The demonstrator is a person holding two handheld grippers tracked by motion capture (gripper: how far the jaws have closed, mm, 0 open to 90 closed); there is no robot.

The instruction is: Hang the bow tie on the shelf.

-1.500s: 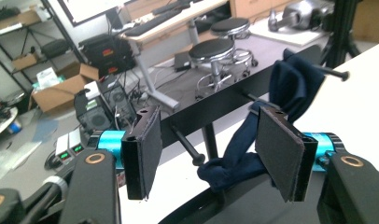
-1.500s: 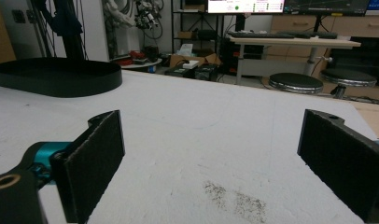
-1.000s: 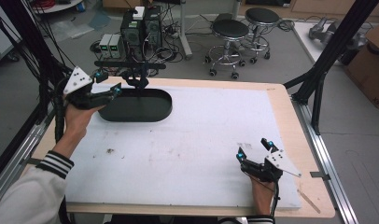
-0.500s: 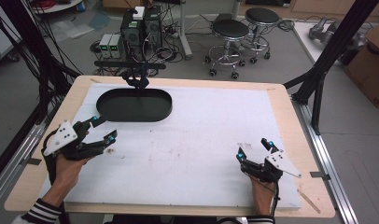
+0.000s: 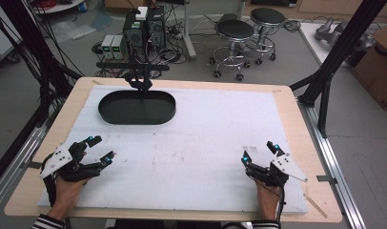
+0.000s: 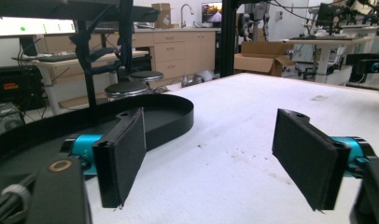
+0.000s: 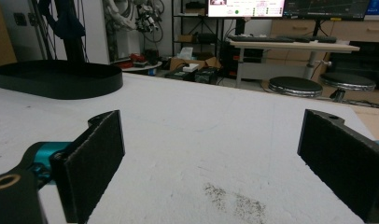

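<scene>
Both the left claw (image 5: 101,149) and right claw (image 5: 259,151) gape released; the black tray (image 6: 169,116) is cut off.

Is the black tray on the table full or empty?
Empty. The black tray shows a bare dark floor in the high view.

The person's left hand (image 5: 66,187) comes in from the bottom edge at about 7 o'clock, a striped cuff at the wrist, and grips the black two-jaw left gripper (image 5: 102,150) topped by a grey three-cornered plate. Its jaws stand wide apart and point toward 2 o'clock. The right hand (image 5: 268,199) enters at about 5 o'clock and holds the black two-jaw right gripper (image 5: 259,152), also plate-topped, jaws spread wide and aimed toward 11 o'clock. Both grippers sit low, well apart from each other.
</scene>
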